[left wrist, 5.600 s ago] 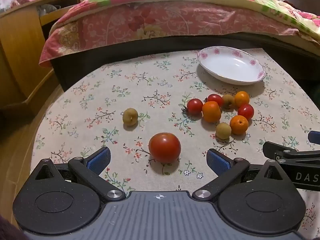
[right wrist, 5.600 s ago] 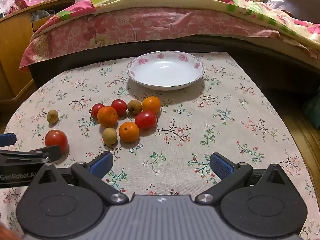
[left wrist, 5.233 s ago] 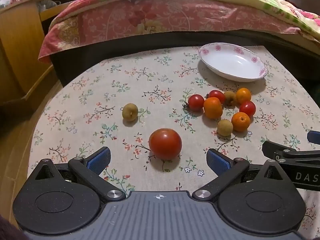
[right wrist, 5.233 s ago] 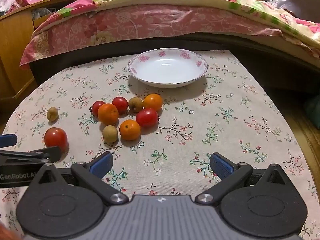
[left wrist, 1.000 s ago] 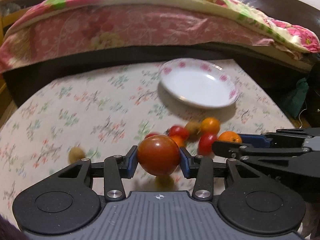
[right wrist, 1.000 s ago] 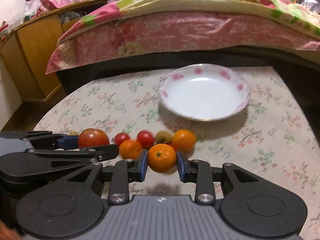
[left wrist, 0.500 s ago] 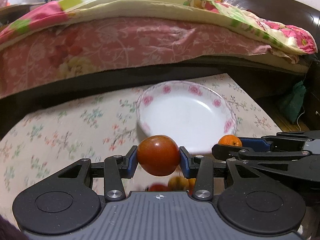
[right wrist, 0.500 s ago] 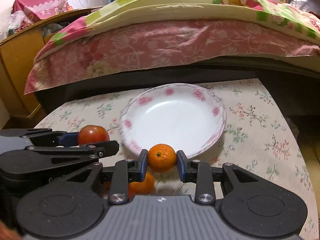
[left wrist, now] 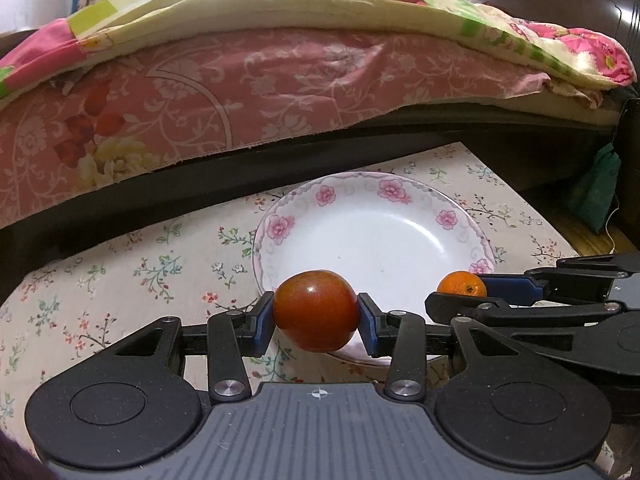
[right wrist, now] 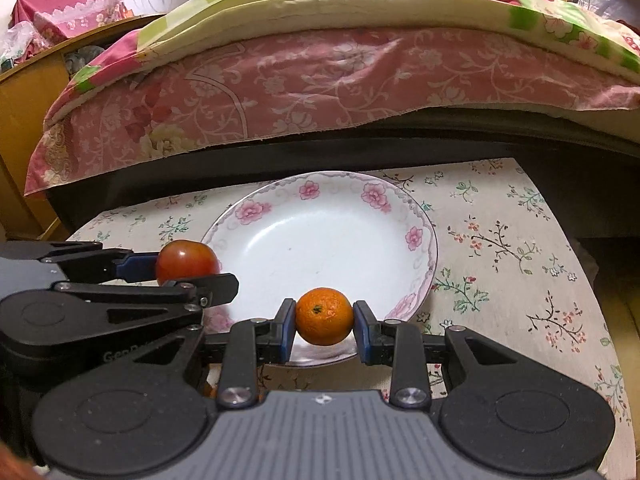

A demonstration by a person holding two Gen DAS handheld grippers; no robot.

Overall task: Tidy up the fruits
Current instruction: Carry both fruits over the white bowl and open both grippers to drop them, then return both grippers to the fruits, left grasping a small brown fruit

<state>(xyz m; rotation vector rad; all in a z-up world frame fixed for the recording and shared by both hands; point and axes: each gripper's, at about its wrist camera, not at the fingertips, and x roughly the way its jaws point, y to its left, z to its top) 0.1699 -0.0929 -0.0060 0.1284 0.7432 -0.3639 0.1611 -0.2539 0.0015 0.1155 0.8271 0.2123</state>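
Two fruits now hang at the plate's (right wrist: pixel 416 216) near rim, lower centre: our left gripper (left wrist: pixel 316 322) clamps a tomato (left wrist: pixel 316 310), our right gripper (right wrist: pixel 324 330) a tangerine (right wrist: pixel 324 316). Seconds ago both lay on the floral tablecloth (right wrist: pixel 500 248). Release looks next. A bed (right wrist: pixel 320 76) fills the upper frame.

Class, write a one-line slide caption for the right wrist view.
Right gripper holds an orange over the near rim of the flowered plate; left gripper brings a tomato alongside.
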